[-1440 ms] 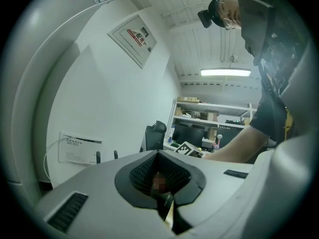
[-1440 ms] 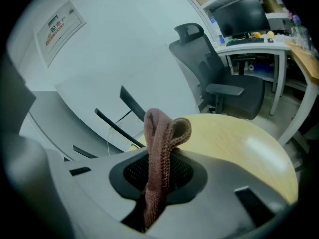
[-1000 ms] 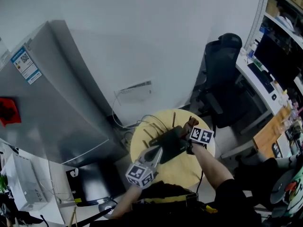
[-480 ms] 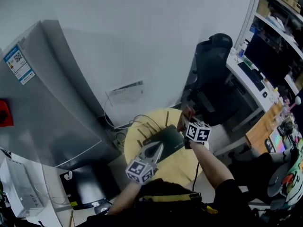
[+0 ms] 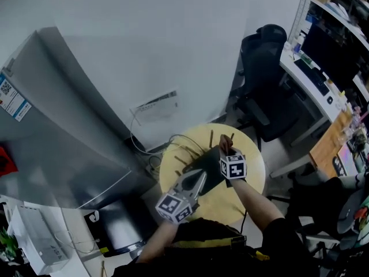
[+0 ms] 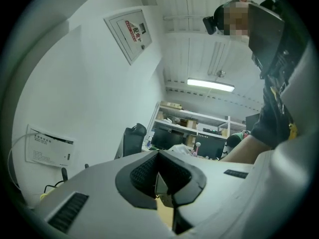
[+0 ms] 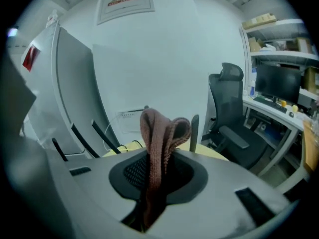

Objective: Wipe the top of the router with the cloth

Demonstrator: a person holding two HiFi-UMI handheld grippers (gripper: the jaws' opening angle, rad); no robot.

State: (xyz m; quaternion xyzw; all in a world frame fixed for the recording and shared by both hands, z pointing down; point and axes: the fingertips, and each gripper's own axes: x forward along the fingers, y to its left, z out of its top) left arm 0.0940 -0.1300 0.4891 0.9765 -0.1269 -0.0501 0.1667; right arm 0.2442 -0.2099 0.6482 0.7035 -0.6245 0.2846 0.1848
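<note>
Round yellow table (image 5: 252,157), dark flat router (image 5: 203,167); right claw (image 7: 158,159) pinches knitted cloth (image 7: 160,131); left claw (image 6: 158,157) closed, empty.

A plain white wall (image 5: 173,51) stood behind the round yellow table (image 5: 253,167), with a white panel box (image 5: 154,106) and loose cables (image 5: 141,146) low on it. A grey metal cabinet (image 5: 57,137) stood to the left. A black office chair (image 5: 262,68) and a desk (image 5: 311,88) with monitors stood to the right. A strip light (image 6: 210,85) glowed overhead.

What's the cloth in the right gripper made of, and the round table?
Cloth: likely soft knitted fabric, brownish pink, matte; ribbed stitches show along its fold. Round table: perhaps pale wood or laminate, smooth; only its even yellowish top suggests that.
</note>
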